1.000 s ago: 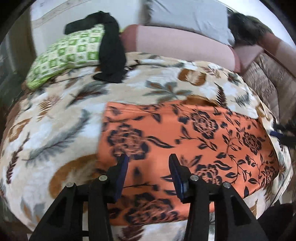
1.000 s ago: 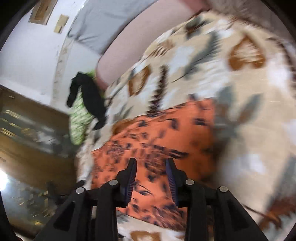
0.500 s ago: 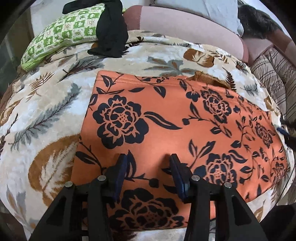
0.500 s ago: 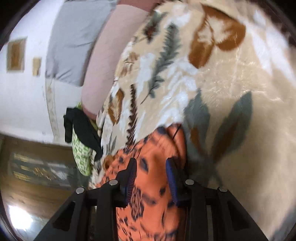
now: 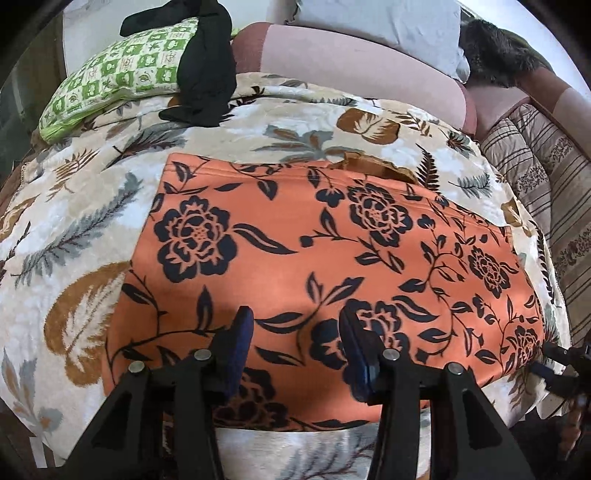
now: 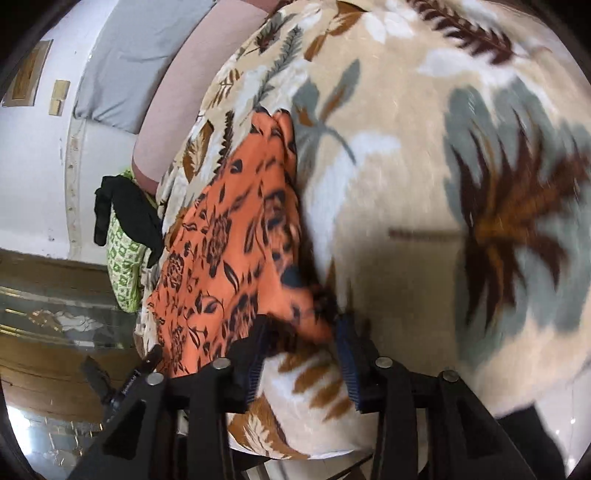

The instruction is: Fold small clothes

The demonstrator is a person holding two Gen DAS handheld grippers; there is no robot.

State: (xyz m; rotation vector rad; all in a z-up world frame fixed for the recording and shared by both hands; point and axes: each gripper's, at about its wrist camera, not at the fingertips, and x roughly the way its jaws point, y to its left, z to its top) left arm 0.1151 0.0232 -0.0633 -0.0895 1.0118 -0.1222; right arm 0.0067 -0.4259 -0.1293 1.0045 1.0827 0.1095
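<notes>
Orange floral garment [image 5: 332, 258] spread flat on the leaf-print blanket [image 5: 74, 229] covering the bed, long side running left to right, near edge close to the bed's front. Black rose pattern across it. Far edge shows a small raised fold near the middle

My left gripper [image 5: 295, 332] hangs low over the garment's near edge, jaws apart, cloth visible in the gap between the blue pads, nothing pinched

My right gripper [image 6: 301, 347] is at the garment's right-hand corner [image 6: 295, 295]. Jaws spread; the orange corner sits bunched at their tips with blanket showing between them further back. View is motion-blurred here, so contact between pads and cloth is probably there, but I cannot tell for certain. In the left wrist view my right gripper's tips [image 5: 554, 363] show at the garment's far right end

Beyond the garment: green checked pillow [image 5: 114, 77] at the back left with a black garment [image 5: 207, 70] draped over it, pink bolster [image 5: 362, 66] along the back, grey pillow [image 5: 376, 18] behind it, striped bedding [image 5: 546, 192] to the right
</notes>
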